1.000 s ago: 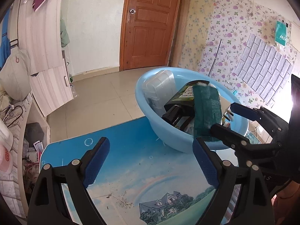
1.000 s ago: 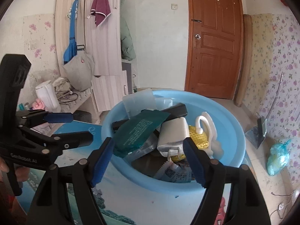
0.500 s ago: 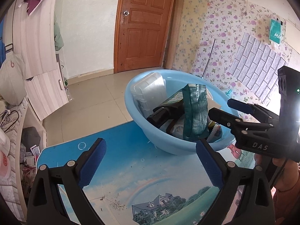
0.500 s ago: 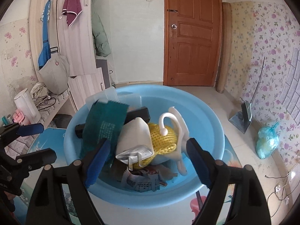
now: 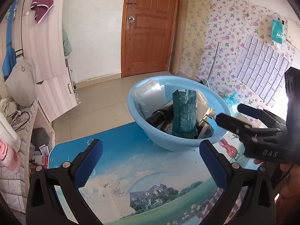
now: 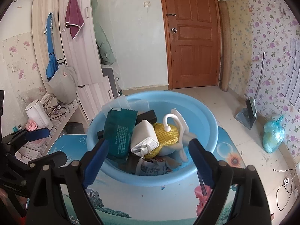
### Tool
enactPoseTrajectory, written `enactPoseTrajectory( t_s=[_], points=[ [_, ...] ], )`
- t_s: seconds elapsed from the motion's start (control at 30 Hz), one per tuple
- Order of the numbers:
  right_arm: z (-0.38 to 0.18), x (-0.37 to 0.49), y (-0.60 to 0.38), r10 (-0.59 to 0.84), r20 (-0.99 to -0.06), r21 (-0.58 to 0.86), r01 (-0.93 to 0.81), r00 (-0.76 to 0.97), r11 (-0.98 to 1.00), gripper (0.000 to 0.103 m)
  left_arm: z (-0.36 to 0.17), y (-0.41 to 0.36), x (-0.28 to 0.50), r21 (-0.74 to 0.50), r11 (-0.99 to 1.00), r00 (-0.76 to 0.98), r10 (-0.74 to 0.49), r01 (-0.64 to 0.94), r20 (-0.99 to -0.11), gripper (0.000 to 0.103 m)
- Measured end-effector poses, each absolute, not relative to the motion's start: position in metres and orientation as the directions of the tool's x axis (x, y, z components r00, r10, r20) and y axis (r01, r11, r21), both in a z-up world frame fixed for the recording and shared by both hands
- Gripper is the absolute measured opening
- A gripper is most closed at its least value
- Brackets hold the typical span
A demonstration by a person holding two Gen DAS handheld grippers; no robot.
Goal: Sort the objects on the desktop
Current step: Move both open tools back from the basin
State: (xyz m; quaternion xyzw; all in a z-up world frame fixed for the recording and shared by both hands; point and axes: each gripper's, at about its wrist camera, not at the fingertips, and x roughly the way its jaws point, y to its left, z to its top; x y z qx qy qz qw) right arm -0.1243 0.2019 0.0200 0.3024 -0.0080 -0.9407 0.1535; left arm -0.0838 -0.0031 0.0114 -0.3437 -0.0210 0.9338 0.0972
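While the round light-blue plastic basin point(image 6: 206, 131) sits mid-frame holding a dark green foil packet point(image 6: 120, 131), left gripper point(image 5: 150, 161) and right gripper point(image 6: 148, 153) both gape wide, empty.

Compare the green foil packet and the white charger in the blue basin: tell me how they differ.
The green foil packet is flat, dark and printed with small text; the white charger is a plain blocky cube. The packet stands nearly upright with its serrated edge on top; the charger lies tilted, its metal prongs pointing down toward the camera. The packet sits left, the charger at the centre against a yellow mesh item. Both rest inside the blue basin, ungripped.
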Motion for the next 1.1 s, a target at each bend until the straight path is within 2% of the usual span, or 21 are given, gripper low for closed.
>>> enactPoseTrajectory(
  t_s=[0.07, 0.2, 0.33, 0.47, 0.6, 0.73, 1.1],
  points=[
    [0.022, -0.12, 0.202, -0.293, -0.575, 0.113, 0.281, -0.764, -0.953, 0.103, 0.016, -0.003, -0.076, -0.098, -0.985, -0.756, 0.172, -0.142, -0.631, 0.103],
    [0.029, -0.107, 0.202, -0.262, -0.576, 0.094, 0.255, -0.775, -0.962, 0.103, 0.023, -0.007, -0.062, -0.114, -0.987, -0.765, 0.158, -0.11, -0.624, 0.103],
    [0.037, -0.091, 0.203, -0.271, -0.567, 0.102, 0.26, -0.778, -0.96, 0.103, 0.028, -0.004, -0.048, -0.065, -0.994, -0.773, 0.105, -0.082, -0.626, 0.103],
    [0.042, -0.078, 0.205, -0.26, -0.555, 0.083, 0.258, -0.79, -0.963, 0.103, 0.026, -0.005, -0.044, -0.09, -0.992, -0.753, 0.127, -0.09, -0.645, 0.103],
    [0.033, -0.08, 0.206, -0.233, -0.606, 0.086, 0.229, -0.76, -0.97, 0.103, 0.019, -0.004, -0.043, -0.057, -0.997, -0.73, 0.082, -0.058, -0.679, 0.103],
    [0.029, -0.078, 0.21, -0.25, -0.625, 0.126, 0.22, -0.739, -0.967, 0.103, 0.018, -0.003, -0.039, -0.069, -0.995, -0.722, 0.1, -0.072, -0.684, 0.103],
    [0.032, -0.069, 0.208, -0.249, -0.62, 0.116, 0.227, -0.744, -0.967, 0.103, 0.022, 0.005, -0.034, -0.053, -0.994, -0.723, 0.105, -0.094, -0.683, 0.103]
  ],
)
